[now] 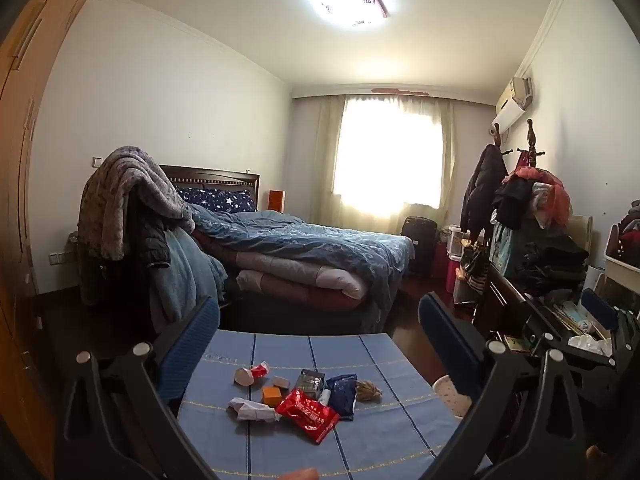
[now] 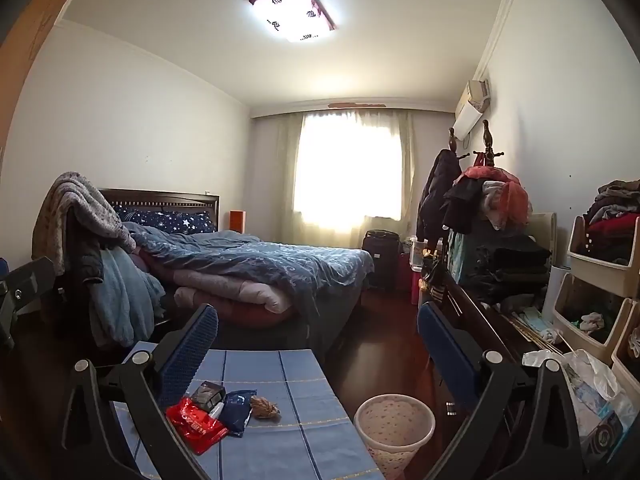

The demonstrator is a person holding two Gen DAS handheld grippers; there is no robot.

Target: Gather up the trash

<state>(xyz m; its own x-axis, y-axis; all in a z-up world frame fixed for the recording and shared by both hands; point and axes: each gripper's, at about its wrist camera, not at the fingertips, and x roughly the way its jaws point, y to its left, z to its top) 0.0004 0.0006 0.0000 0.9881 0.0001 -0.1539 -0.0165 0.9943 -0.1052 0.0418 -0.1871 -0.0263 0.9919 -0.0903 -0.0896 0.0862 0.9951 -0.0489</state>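
I hold both pairs of tongs above a worktop (image 1: 360, 432) covered in a blue cloth with darker stripes and fine stitched lines. My left tongs (image 1: 320, 324) are spread wide and grip nothing; my right tongs (image 2: 318, 328) are likewise apart and bare.

The trash lies bunched in the middle of the worktop: a glossy red wrapper (image 1: 307, 413), a dark blue crinkled pouch (image 1: 341, 395), a small dark packet (image 1: 309, 381), a crumpled white tissue (image 1: 252, 409), an orange cube-shaped box (image 1: 271, 395), a tipped red-and-white paper cup (image 1: 251, 373) and a brown fibrous clump (image 1: 368, 390) nearest the right edge.

A pale speckled wastebasket (image 2: 394, 426) stands on the dark wood floor (image 2: 376, 360) just beside the worktop's right edge. Beyond the far edge is a bed (image 1: 320, 248) with rumpled blue quilts, before a bright curtained window (image 1: 390, 156).
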